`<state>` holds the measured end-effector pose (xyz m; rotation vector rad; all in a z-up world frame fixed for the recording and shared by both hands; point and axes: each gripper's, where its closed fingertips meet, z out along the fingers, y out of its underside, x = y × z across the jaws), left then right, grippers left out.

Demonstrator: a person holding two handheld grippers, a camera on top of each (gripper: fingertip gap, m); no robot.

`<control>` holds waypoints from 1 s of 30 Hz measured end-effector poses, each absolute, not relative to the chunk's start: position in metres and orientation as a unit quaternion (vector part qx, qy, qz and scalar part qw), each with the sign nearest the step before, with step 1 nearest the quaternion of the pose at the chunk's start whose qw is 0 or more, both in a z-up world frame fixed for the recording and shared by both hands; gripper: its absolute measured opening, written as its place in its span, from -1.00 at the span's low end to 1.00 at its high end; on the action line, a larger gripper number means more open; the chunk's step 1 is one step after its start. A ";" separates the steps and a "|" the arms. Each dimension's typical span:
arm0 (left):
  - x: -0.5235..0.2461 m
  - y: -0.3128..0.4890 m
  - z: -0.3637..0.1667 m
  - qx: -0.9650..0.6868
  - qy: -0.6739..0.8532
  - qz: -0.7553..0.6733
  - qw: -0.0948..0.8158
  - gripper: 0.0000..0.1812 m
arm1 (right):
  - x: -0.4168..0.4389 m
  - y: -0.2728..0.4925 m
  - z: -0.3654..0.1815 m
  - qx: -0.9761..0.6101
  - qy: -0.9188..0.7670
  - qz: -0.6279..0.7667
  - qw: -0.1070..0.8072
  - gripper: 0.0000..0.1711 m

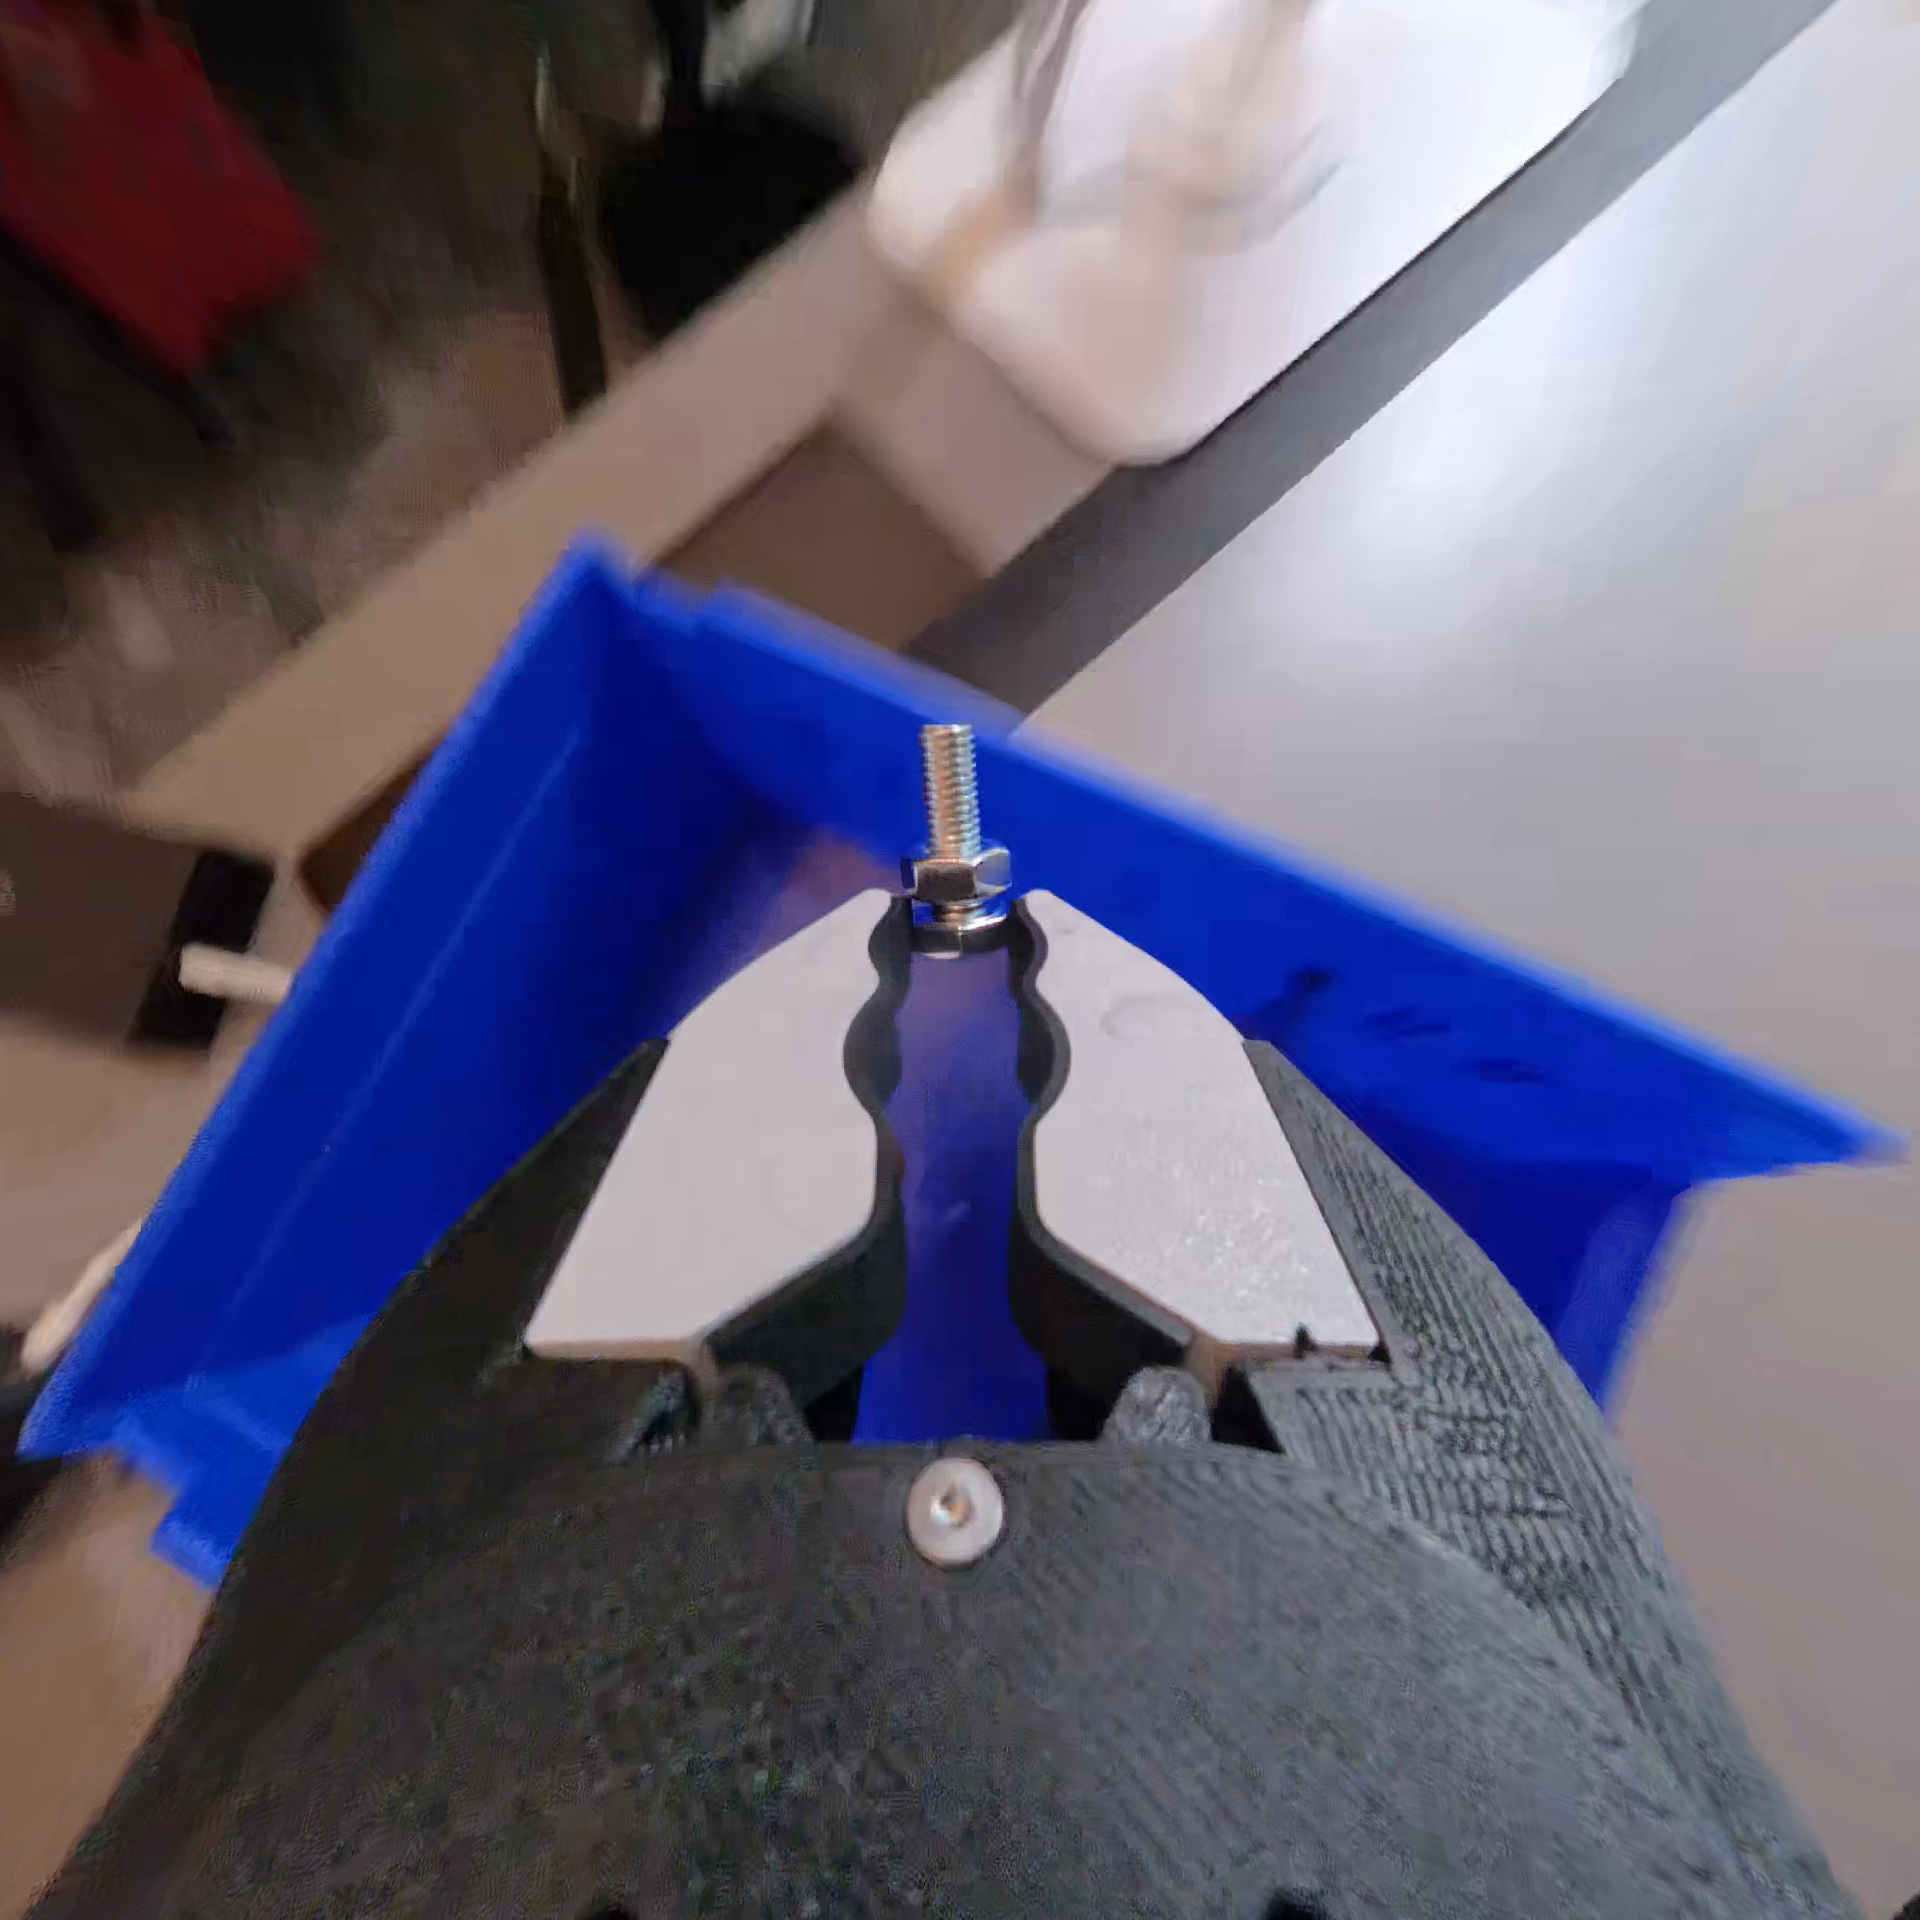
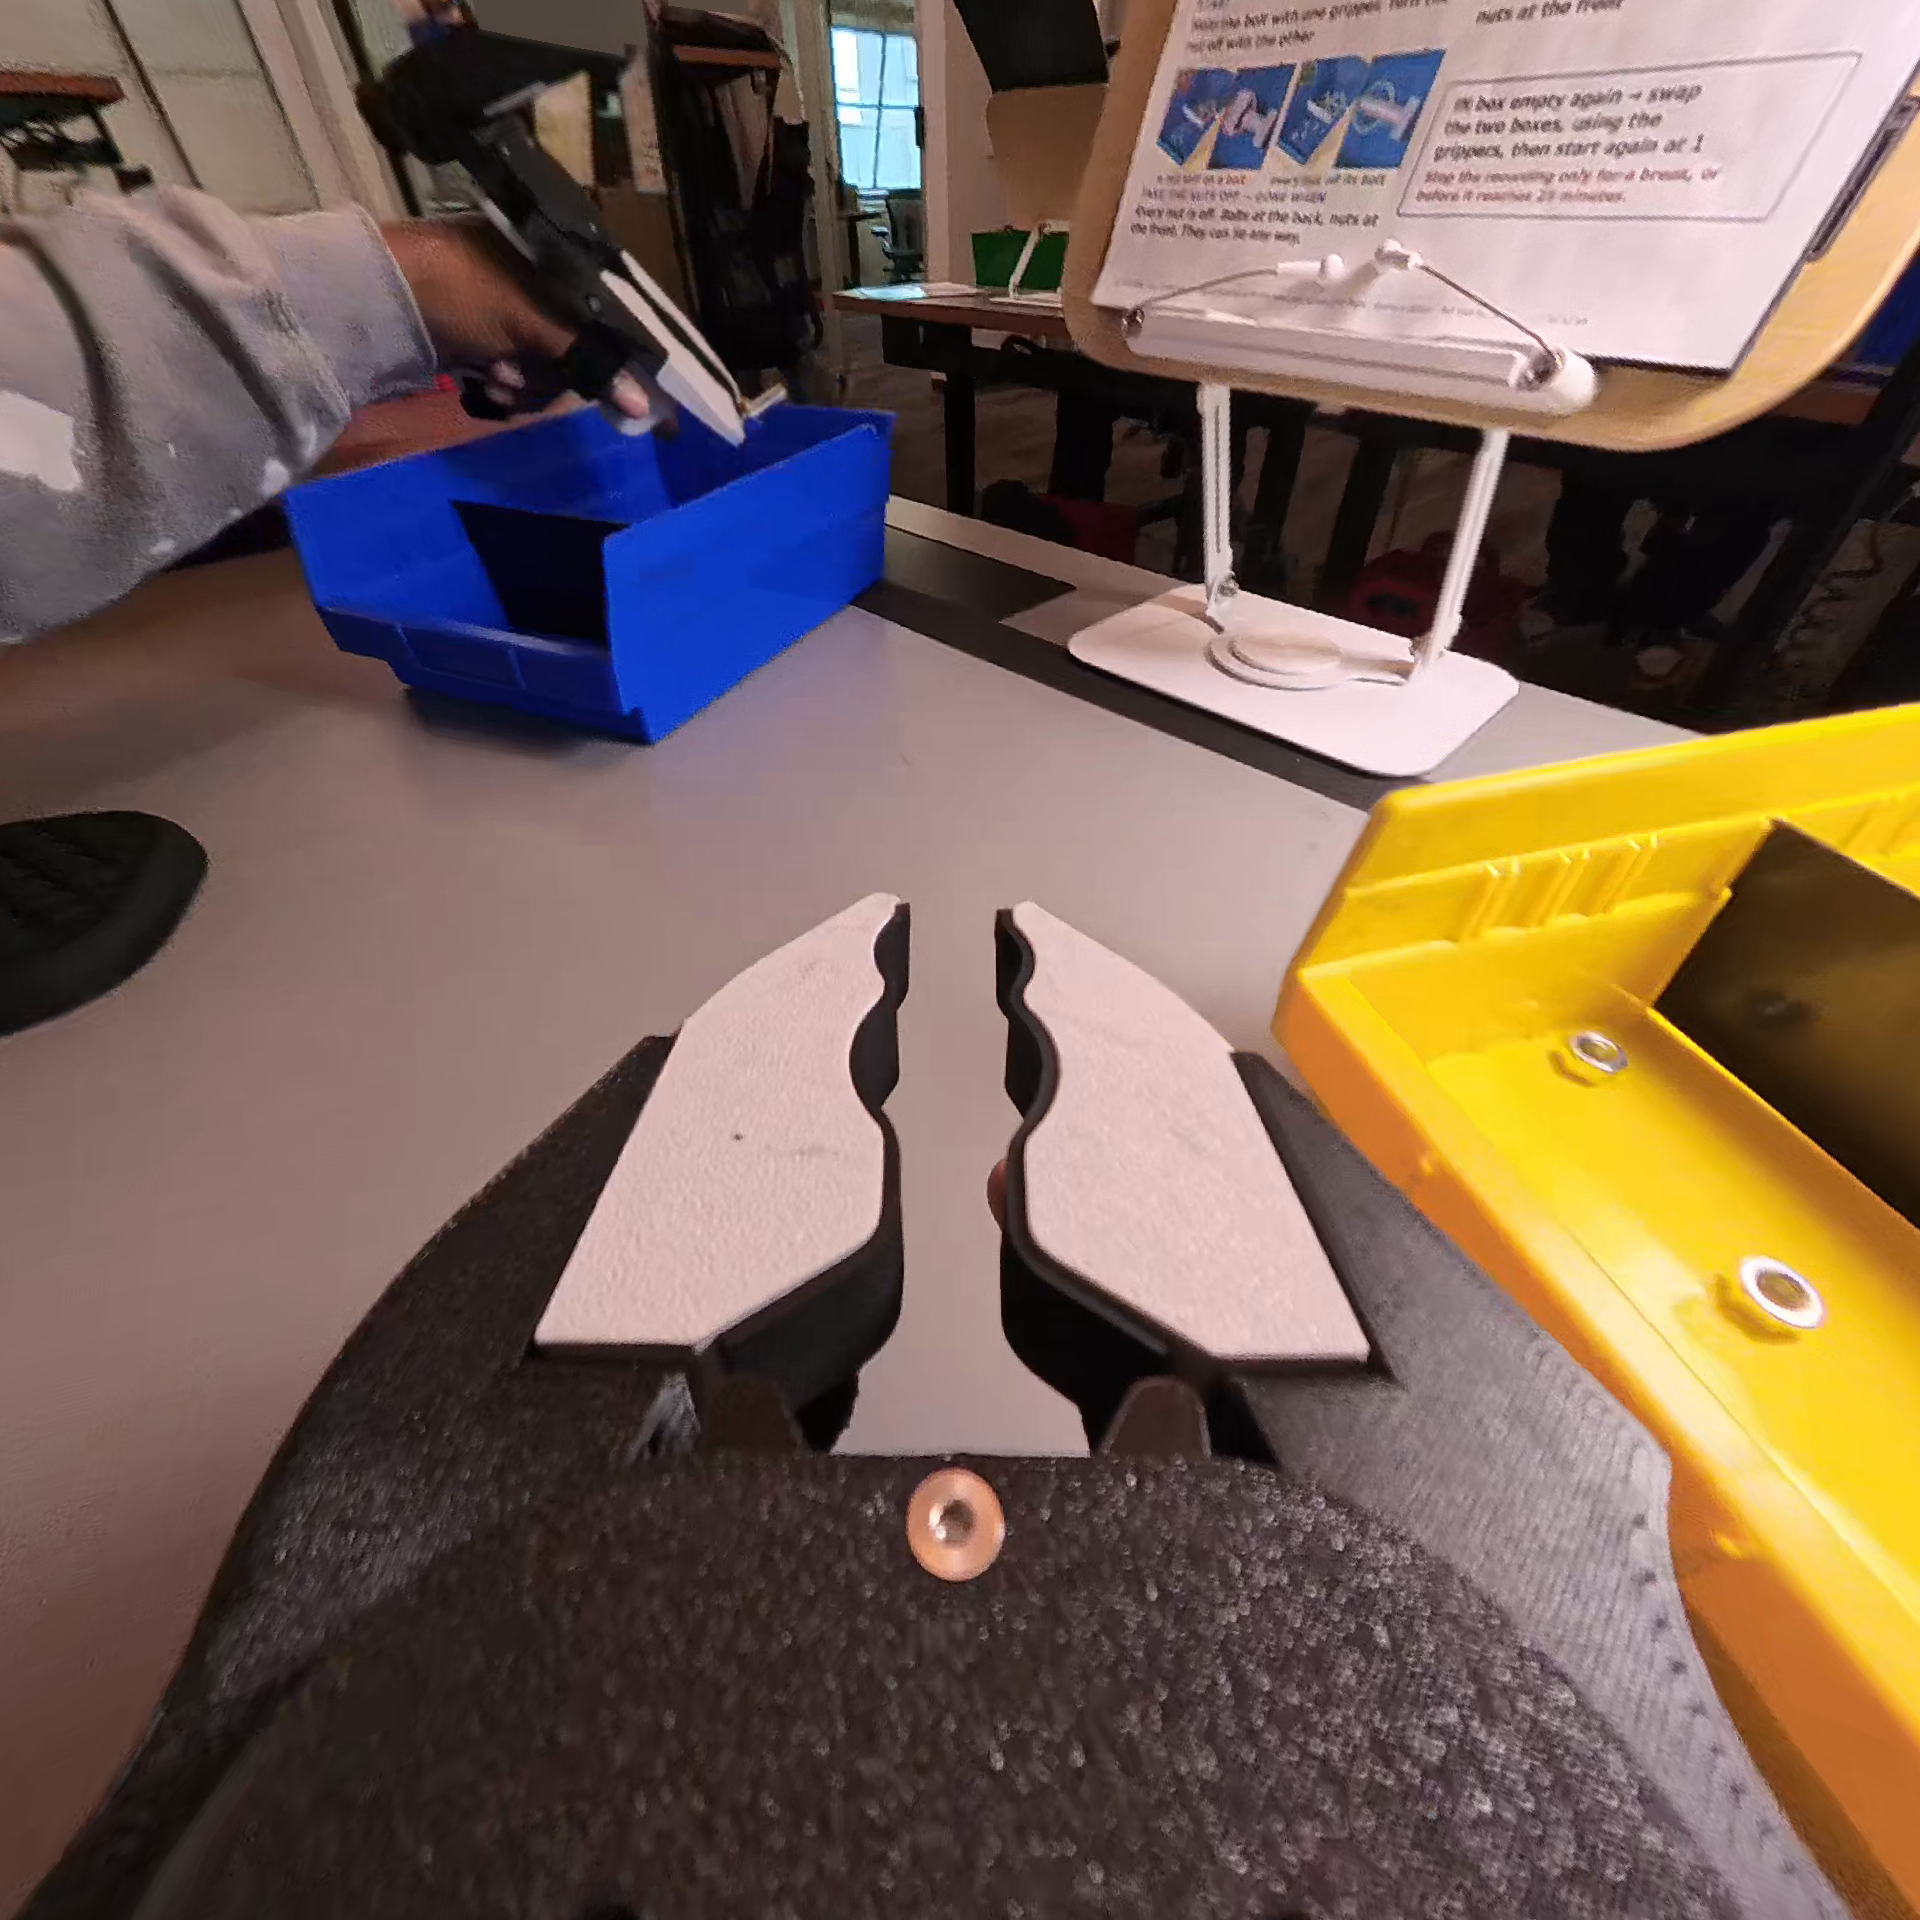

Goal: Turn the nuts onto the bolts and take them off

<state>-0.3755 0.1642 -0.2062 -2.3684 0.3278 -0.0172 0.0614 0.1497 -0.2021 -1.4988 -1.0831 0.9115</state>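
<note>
My left gripper is shut on the head of a silver bolt. The bolt points away from the camera, with a hex nut threaded down close to the head. It hangs above the inside of a blue bin. The right wrist view shows this left gripper over the blue bin, held by a hand in a grey sleeve. My right gripper is empty, its jaws a small gap apart, above the grey table beside a yellow bin. Two loose nuts lie in the yellow bin.
A white stand holding a board with an instruction sheet is at the back of the table. A black pad lies at the left edge. A dark divider stands inside the yellow bin. Grey tabletop lies between the two bins.
</note>
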 end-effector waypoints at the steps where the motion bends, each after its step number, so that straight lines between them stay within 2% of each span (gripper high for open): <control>1: -0.348 0.162 -0.182 -0.897 0.148 -0.024 0.416 -0.78 | 0.055 0.147 -0.195 -0.616 -0.452 0.391 0.513 -0.82; 4: -0.258 0.144 -0.120 -0.806 0.205 -0.084 0.549 -0.79 | 0.028 0.136 -0.165 -0.587 -0.451 0.437 0.511 -0.82; 6: -0.200 0.125 -0.100 -0.754 0.225 -0.131 0.603 -0.80 | 0.008 0.126 -0.141 -0.564 -0.448 0.470 0.510 -0.82; 10: -0.100 0.091 -0.103 -0.690 0.254 -0.213 0.643 -0.80 | -0.027 0.101 -0.104 -0.515 -0.456 0.515 0.511 -0.77; 13: -0.056 0.074 -0.119 -0.667 0.267 -0.230 0.656 -0.80 | -0.044 0.081 -0.099 -0.490 -0.479 0.534 0.495 -0.68; 16: -0.035 0.064 -0.133 -0.657 0.272 -0.247 0.659 -0.80 | -0.052 0.068 -0.107 -0.480 -0.493 0.547 0.477 -0.70; 18: -0.033 0.064 -0.141 -0.662 0.271 -0.244 0.655 -0.80 | -0.053 0.062 -0.113 -0.470 -0.506 0.542 0.479 -0.88; 22: -0.031 0.062 -0.149 -0.660 0.256 -0.312 0.634 -0.78 | -0.053 0.057 -0.120 -0.449 -0.542 0.540 0.461 -0.89; 24: -0.028 0.058 -0.153 -0.657 0.258 -0.355 0.613 -0.68 | -0.048 0.051 -0.120 -0.426 -0.561 0.567 0.428 -0.89; 30: -0.016 0.045 -0.153 -0.629 0.275 -0.440 0.579 -0.68 | -0.036 0.043 -0.120 -0.386 -0.562 0.635 0.363 -0.89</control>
